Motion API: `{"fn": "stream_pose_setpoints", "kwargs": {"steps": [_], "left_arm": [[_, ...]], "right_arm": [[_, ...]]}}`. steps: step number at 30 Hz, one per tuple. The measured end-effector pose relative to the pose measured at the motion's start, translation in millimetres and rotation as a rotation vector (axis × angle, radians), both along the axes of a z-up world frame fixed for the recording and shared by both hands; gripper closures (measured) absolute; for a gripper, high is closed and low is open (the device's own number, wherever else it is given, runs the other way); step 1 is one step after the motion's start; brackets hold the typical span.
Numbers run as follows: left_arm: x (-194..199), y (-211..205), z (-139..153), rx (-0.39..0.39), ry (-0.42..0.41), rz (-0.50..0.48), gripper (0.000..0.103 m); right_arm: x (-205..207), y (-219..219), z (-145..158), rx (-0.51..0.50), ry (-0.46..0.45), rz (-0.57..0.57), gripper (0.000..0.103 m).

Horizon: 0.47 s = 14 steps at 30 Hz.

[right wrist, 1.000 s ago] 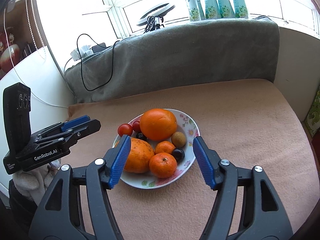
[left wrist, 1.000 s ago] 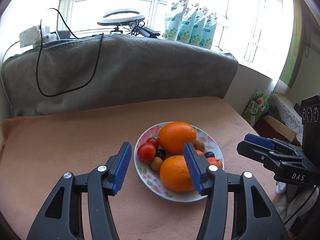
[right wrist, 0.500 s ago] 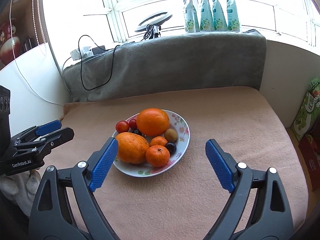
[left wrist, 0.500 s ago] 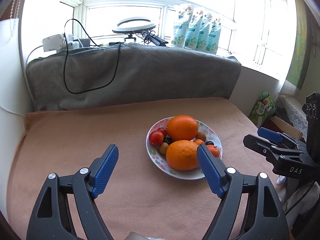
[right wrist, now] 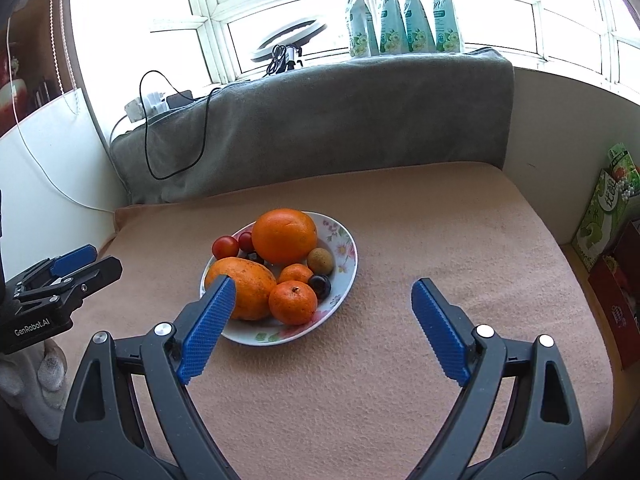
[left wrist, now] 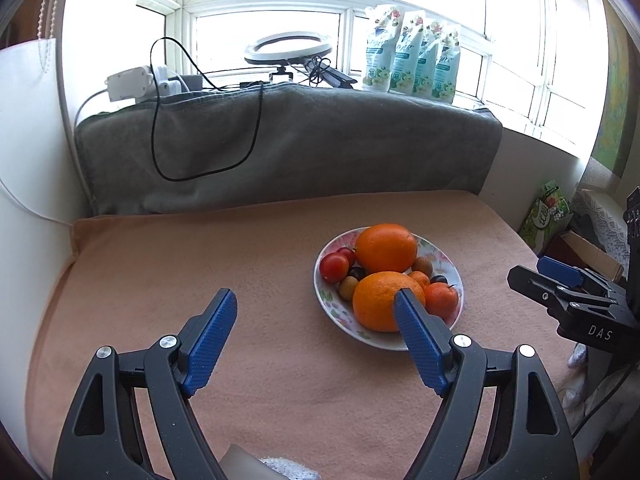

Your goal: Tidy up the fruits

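A flowered plate (left wrist: pixel 400 342) (right wrist: pixel 344 240) stands on the peach cloth, piled with fruit. It holds two big oranges (left wrist: pixel 386 248) (right wrist: pixel 284 236), a mandarin (left wrist: pixel 441 300) (right wrist: pixel 293 302), red tomatoes (left wrist: pixel 334 267) (right wrist: pixel 225 247), a brown round fruit (right wrist: pixel 320 261) and a dark plum (right wrist: pixel 320 285). My left gripper (left wrist: pixel 315 298) is open, short of the plate and to its left, with nothing between its blue pads. My right gripper (right wrist: pixel 323 283) is open too, on the near side of the plate, empty. Each gripper also shows at the edge of the other's view: the right gripper (left wrist: pixel 532 276) and the left gripper (right wrist: pixel 68 268).
A grey blanket (left wrist: pixel 320 140) with a black cable (left wrist: pixel 256 136) draped over it backs the table. A ring light (left wrist: pixel 288 46) and several pouches (left wrist: pixel 412 60) stand on the window sill. A white wall (right wrist: pixel 52 168) closes the left side; green and red boxes (right wrist: pixel 608 212) stand at the right.
Both grippers have drawn back from the plate and their jaws have spread wider. The fruit on the plate has not moved.
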<state>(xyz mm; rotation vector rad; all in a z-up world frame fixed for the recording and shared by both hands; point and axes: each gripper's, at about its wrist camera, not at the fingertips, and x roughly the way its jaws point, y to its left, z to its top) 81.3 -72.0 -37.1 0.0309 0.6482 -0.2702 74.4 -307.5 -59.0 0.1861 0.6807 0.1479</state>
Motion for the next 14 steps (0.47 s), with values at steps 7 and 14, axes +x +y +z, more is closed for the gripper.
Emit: {"fn": "stream_pose_setpoints", "kwargs": {"steps": [7, 14], "left_arm": [[0, 1, -2, 0.006, 0.000, 0.005, 0.022], [1, 3, -5, -0.009, 0.010, 0.002, 0.022]], "right_arm": [[5, -1, -6, -0.005, 0.015, -0.009, 0.011], [11, -8, -15, -0.002, 0.042, -0.027, 0.011]]}}
